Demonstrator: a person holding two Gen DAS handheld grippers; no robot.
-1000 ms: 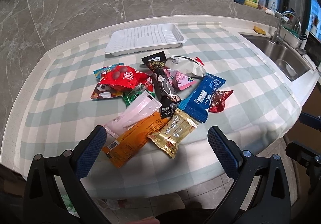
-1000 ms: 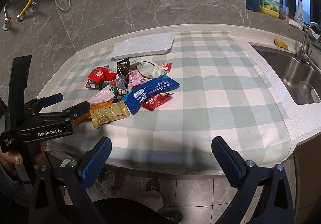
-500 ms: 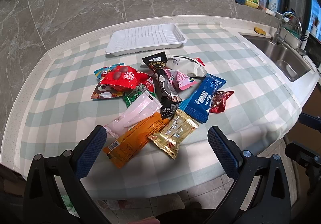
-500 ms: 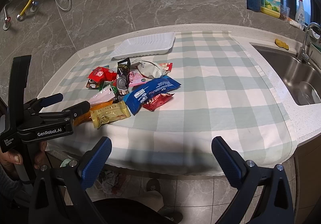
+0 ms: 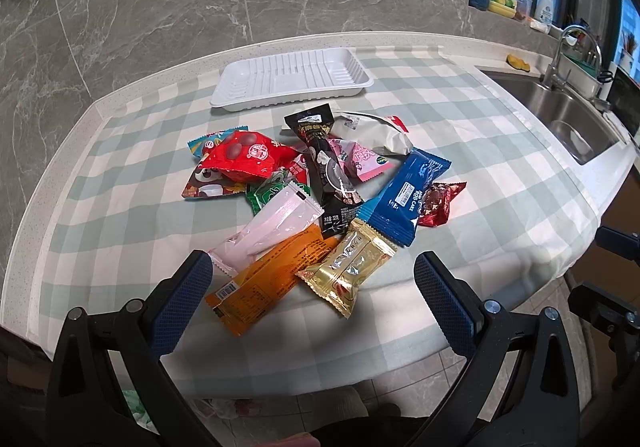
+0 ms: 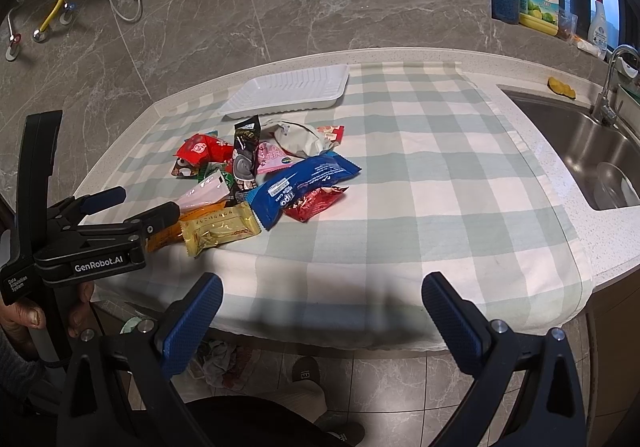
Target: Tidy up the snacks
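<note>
1. Nothing has shifted since a second ago; both grippers hover short of the counter edge as before.
2. Left gripper (image 5: 312,279) gapes wide, empty, nearest the orange packet (image 5: 269,279) and gold packet (image 5: 349,267).
3. Right gripper (image 6: 322,305) is equally wide, empty, over bare checked cloth (image 6: 440,183).
4. The snack pile (image 5: 320,183) lies just before the empty white tray (image 5: 290,79); sink (image 6: 592,155) to the right.

Snack pile (image 6: 256,175) on checked cloth (image 6: 420,183), white tray (image 6: 288,93) behind, both grippers spread
</note>
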